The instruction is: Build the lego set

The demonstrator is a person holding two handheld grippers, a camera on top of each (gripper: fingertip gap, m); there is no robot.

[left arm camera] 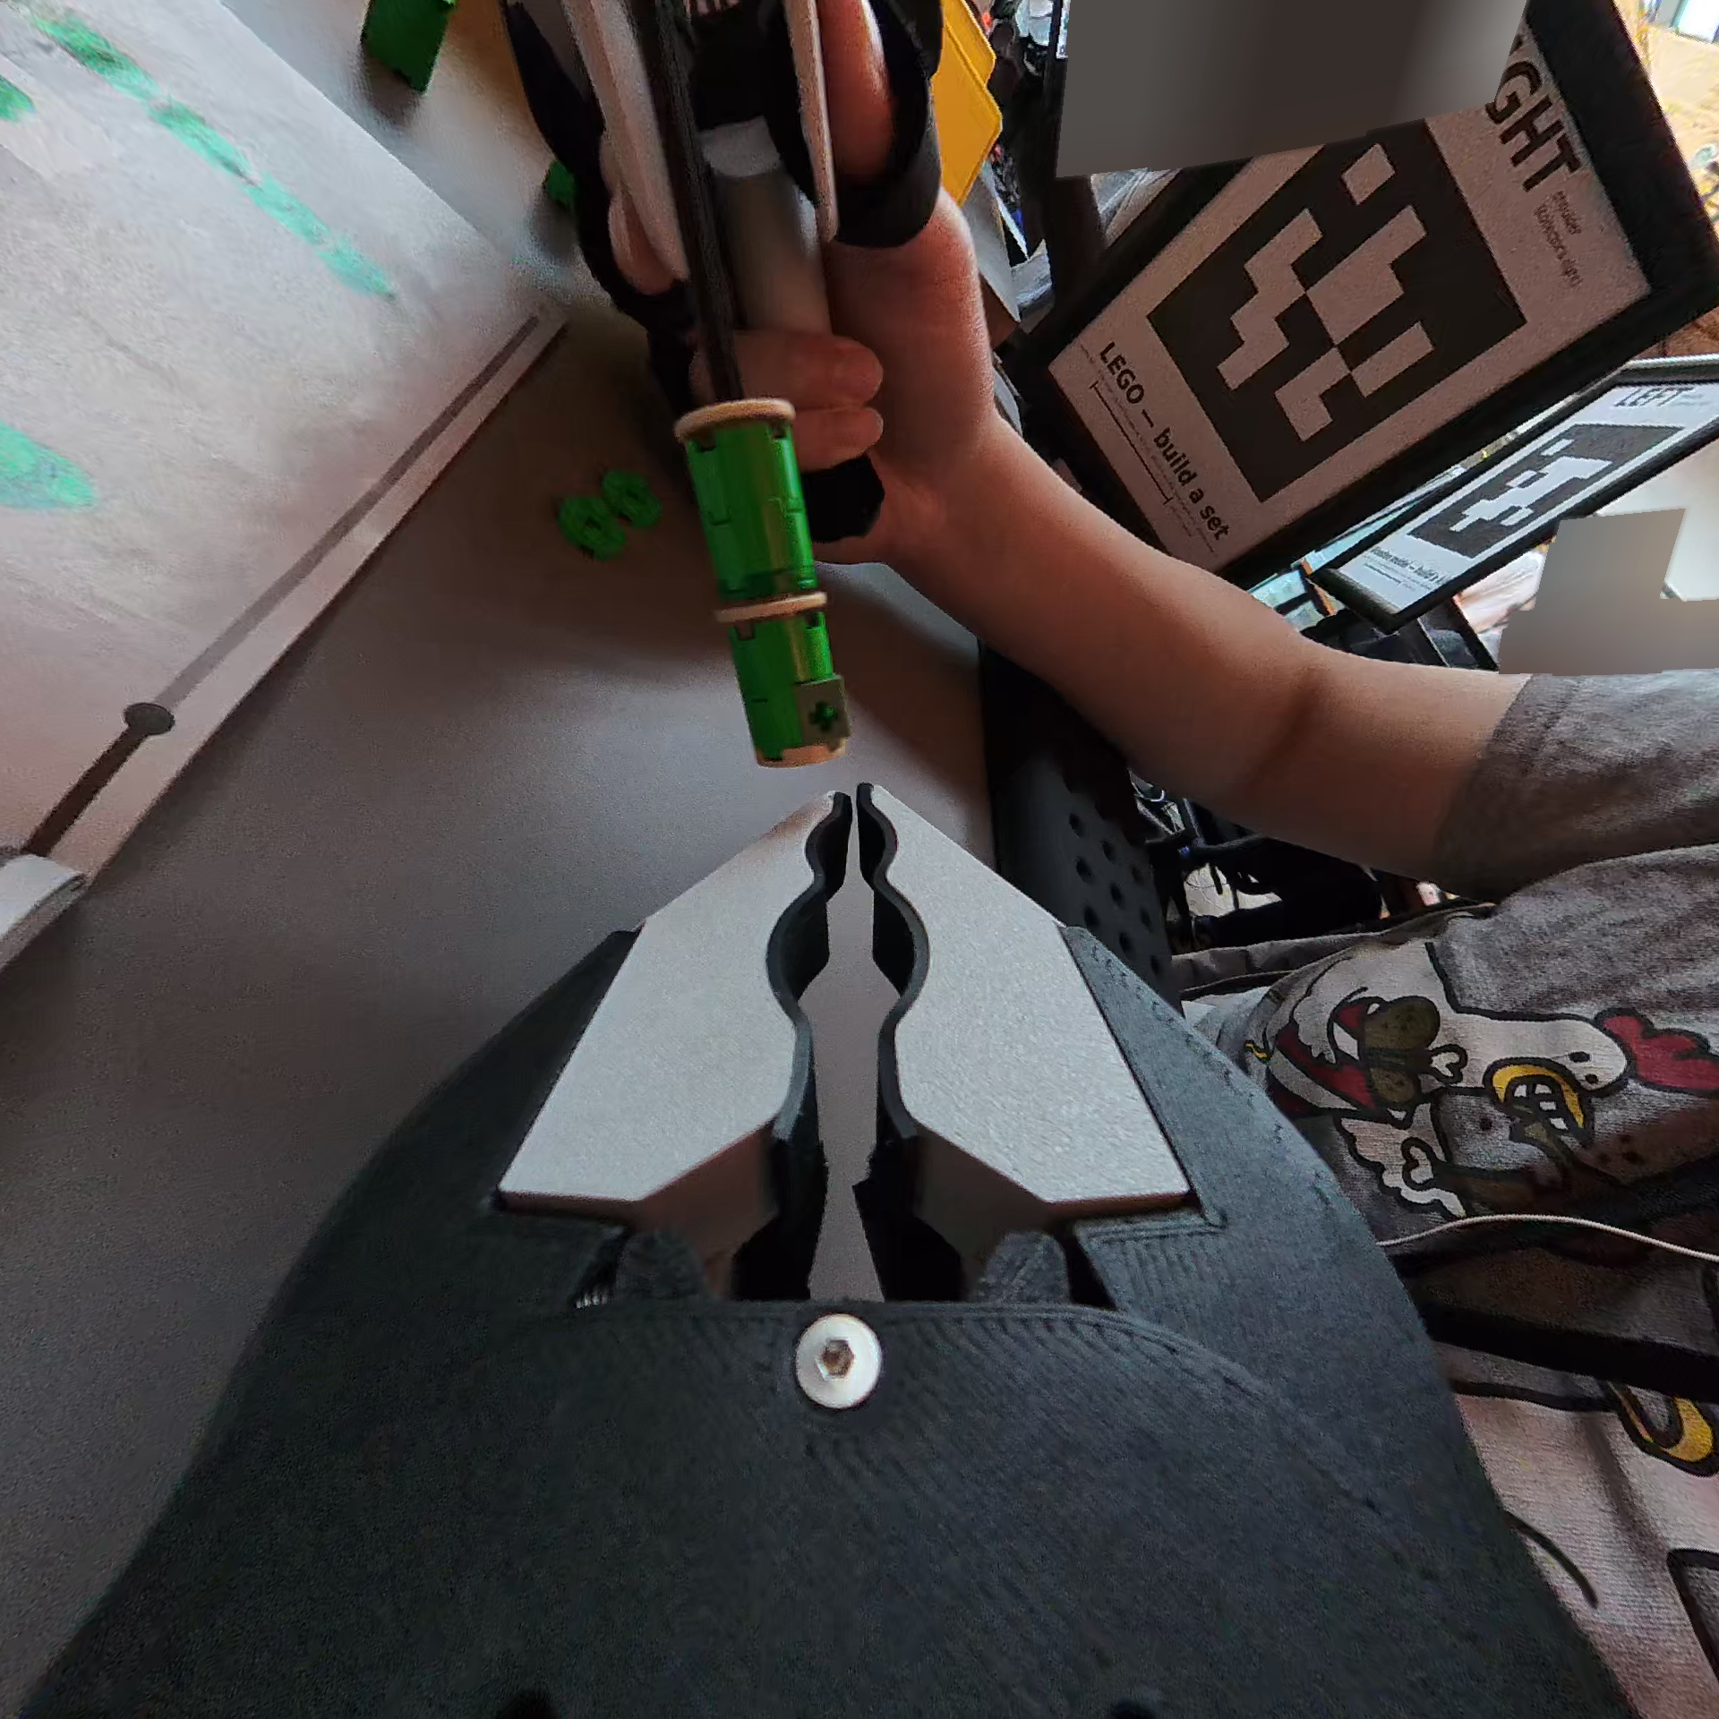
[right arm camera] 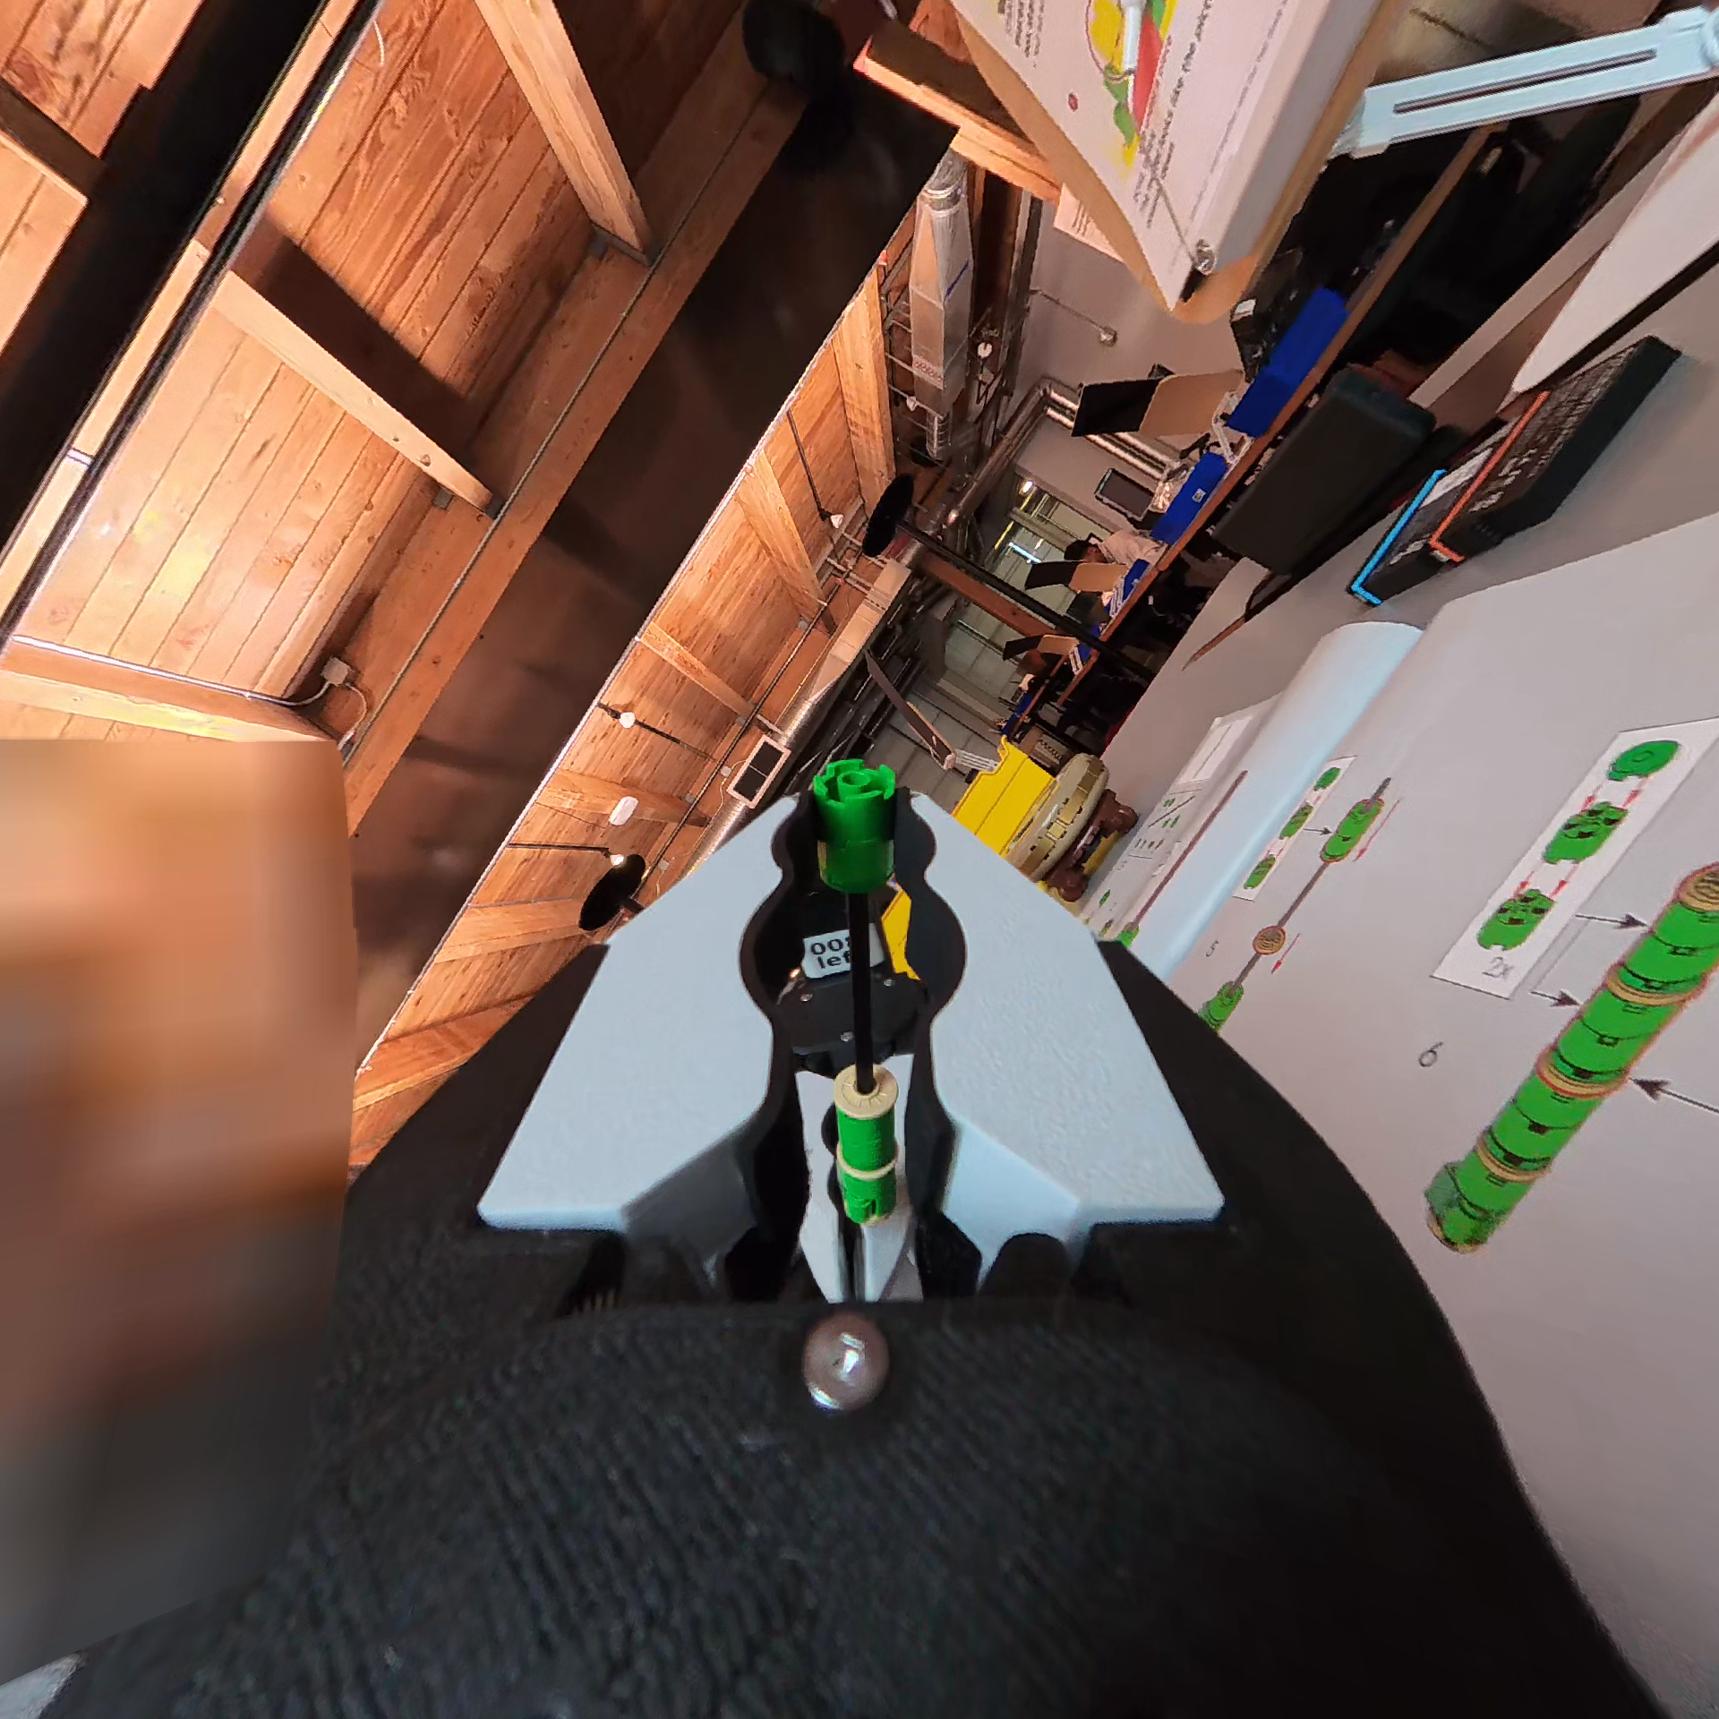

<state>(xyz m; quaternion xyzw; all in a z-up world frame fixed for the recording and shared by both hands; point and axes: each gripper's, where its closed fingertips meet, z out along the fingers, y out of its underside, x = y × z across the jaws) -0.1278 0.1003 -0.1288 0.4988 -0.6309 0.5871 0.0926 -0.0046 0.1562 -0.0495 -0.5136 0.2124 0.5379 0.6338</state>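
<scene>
In the right wrist view my right gripper [right arm camera: 854,819] is shut on a green round brick [right arm camera: 854,823] at the top of a thin black axle [right arm camera: 865,986]. A stack of green round bricks with tan rings [right arm camera: 865,1153] sits lower on the same axle. In the left wrist view that stack [left arm camera: 772,595] hangs from the right gripper's white fingers [left arm camera: 625,158], which a hand [left arm camera: 912,391] holds. My left gripper [left arm camera: 854,802] is shut with nothing between its tips, just below the stack's lower end and apart from it.
Two loose green round pieces [left arm camera: 609,512] lie on the grey table [left arm camera: 419,837]. A printed instruction sheet [left arm camera: 186,260] lies at the left and also shows in the right wrist view [right arm camera: 1581,1023]. Framed marker cards [left arm camera: 1349,307] stand at the right. The person's arm [left arm camera: 1256,707] crosses the right. Some 15 cm of space lies between my two pairs of fingers.
</scene>
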